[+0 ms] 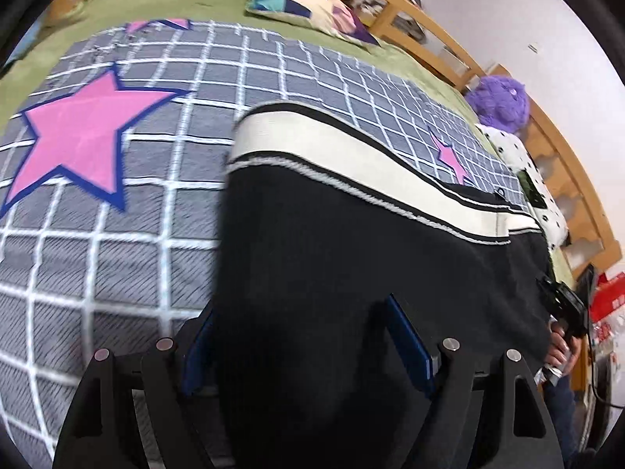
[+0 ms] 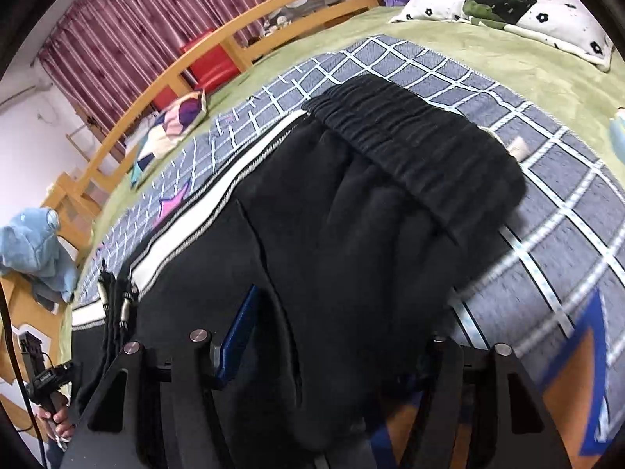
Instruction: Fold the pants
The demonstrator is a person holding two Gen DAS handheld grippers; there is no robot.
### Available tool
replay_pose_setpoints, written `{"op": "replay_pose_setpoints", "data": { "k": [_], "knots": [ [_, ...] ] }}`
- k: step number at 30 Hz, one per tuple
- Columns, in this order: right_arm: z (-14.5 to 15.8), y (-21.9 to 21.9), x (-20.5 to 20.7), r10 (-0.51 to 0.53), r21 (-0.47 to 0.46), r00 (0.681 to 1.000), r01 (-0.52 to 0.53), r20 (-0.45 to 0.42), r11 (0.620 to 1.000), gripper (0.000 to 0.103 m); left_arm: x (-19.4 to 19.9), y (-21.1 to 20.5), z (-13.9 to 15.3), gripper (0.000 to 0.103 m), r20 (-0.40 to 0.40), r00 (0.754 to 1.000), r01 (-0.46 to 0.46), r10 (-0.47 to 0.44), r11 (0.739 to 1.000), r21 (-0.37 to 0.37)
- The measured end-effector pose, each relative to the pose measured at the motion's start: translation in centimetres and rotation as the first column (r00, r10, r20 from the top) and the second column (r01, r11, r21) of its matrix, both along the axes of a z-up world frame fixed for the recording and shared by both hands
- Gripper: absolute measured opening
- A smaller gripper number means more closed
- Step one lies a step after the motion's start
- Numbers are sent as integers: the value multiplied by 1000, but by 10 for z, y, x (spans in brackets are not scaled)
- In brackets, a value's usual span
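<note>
Black pants (image 1: 351,242) with a white side stripe (image 1: 351,156) lie on a grey checked blanket (image 1: 117,254) on a bed. My left gripper (image 1: 308,348) is open, its blue-padded fingers (image 1: 410,344) wide apart with black fabric lying between them. In the right wrist view the same pants (image 2: 351,215) show their gathered elastic waistband (image 2: 422,148). My right gripper (image 2: 332,348) is open too, with the left finger (image 2: 238,332) showing and the right one hidden under fabric. The pants drape over the gap between the fingers.
The blanket has pink stars (image 1: 86,136) and lies on a green bedspread (image 2: 488,51). A patchwork cushion (image 1: 312,8), a white spotted pillow (image 2: 508,11) and a purple plush toy (image 1: 500,101) sit near the wooden bed frame (image 2: 195,62). A blue plush (image 2: 35,250) sits at left.
</note>
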State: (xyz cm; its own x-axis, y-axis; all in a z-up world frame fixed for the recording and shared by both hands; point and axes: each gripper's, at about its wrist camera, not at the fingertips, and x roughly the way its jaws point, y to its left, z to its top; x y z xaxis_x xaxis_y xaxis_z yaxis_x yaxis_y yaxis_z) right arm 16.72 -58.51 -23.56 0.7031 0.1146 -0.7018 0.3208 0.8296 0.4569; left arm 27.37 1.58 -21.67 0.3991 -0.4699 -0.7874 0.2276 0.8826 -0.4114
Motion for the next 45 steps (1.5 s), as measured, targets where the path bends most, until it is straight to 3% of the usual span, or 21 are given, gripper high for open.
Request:
{"op": "replay_pose_setpoints", "data": {
  "k": [1,2,3,4,8,10,13,17,19,22,26,28,29,30,32,36,38,40,43,45],
  "knots": [
    [0,-1,1,-14,-1,1000,14,-1,1000,26,2,0,1,67,2,1000,1,-1,1000,-26],
    [2,-4,0,-39,7,999,39,3,999,20,3,0,2,58,-3,1000,-5,5,999,-45],
    [4,-6,-1,-42,33,999,42,13,999,17,4,0,4,27,-1,1000,-12,12,999,-30],
    [11,-5,-3,-59,41,998,58,22,997,14,5,0,9,11,6,1000,-18,18,1000,-18],
    [65,26,0,-58,-90,995,65,76,994,12,8,8,48,10,13,999,-50,51,995,-85],
    [97,40,5,-43,-88,991,55,129,995,11,2,11,83,10,105,993,-55,61,997,-56],
    [143,64,12,-5,-103,982,25,190,994,11,0,25,116,10,124,990,-63,72,995,-78],
    [178,94,9,76,-92,957,-52,279,994,11,-8,74,157,10,176,975,-130,135,991,-40],
    [177,113,11,131,-90,947,-110,293,990,11,-9,104,160,10,171,970,-172,172,985,-15],
    [145,139,27,217,-110,949,-196,229,974,13,-8,135,138,12,159,964,-226,212,971,80],
    [59,152,52,276,-56,961,-277,-24,959,18,4,140,56,18,9,974,-221,225,945,240],
    [24,148,49,268,-58,954,-277,-132,959,20,3,140,29,43,9,967,-241,254,903,355],
    [18,144,41,289,-25,950,-294,-119,956,25,1,141,21,49,17,969,-236,248,899,369],
    [18,139,35,288,-13,950,-292,-120,956,28,-3,143,19,61,20,968,-239,250,896,375],
    [30,135,21,274,-47,952,-283,-139,958,32,-13,147,24,63,39,964,-259,264,887,382],
    [69,139,-4,243,-210,963,-263,-115,942,37,-46,138,54,68,134,956,-293,261,877,381],
    [86,148,-14,238,-253,968,-251,-81,934,37,-61,133,73,75,189,949,-305,252,887,347],
    [102,164,-18,273,-256,961,-277,-54,926,37,-77,125,82,83,210,950,-286,231,915,284],
    [112,208,-12,350,-246,936,-345,-22,906,38,-90,109,67,83,186,958,-269,220,913,306],
    [113,246,-2,401,-217,916,-397,-25,892,38,-99,100,32,83,91,972,-234,216,906,351]
  ]
}}
